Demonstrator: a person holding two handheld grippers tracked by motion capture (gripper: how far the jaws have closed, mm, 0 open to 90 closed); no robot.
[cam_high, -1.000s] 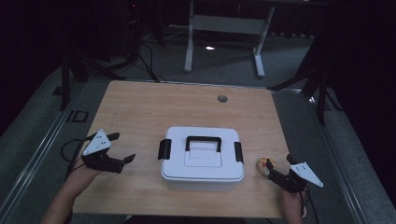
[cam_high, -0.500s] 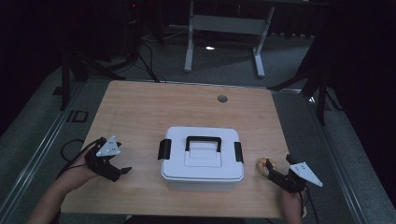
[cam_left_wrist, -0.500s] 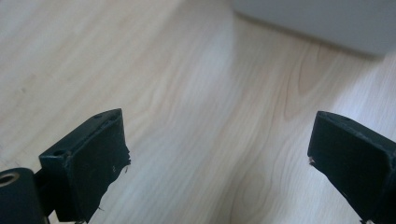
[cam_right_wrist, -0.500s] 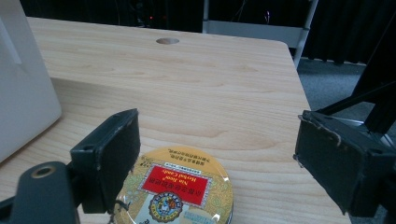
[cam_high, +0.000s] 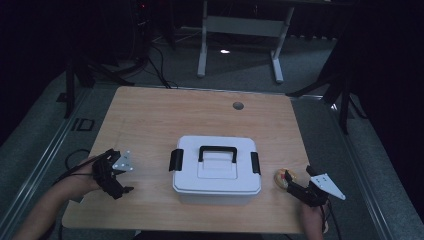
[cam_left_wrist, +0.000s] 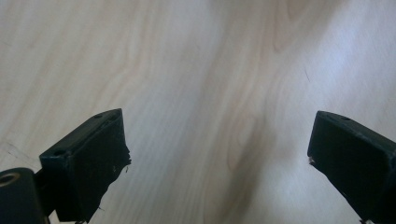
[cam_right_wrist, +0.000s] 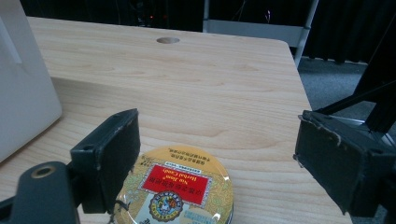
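The right gripper (cam_right_wrist: 217, 154) is wide open just above the yellow tin (cam_right_wrist: 180, 186); the left gripper (cam_left_wrist: 219, 158) is open over bare table (cam_left_wrist: 196, 70).

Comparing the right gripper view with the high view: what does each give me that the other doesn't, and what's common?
Right gripper view alone: the round tin's lid print, a red label with writing, lying between the right tool's open jaws. High view alone: the white box's black handle and side latches, the left tool near the table's left edge, and the floor beyond. Shared: the tin, the box, the wooden table and its round hole.
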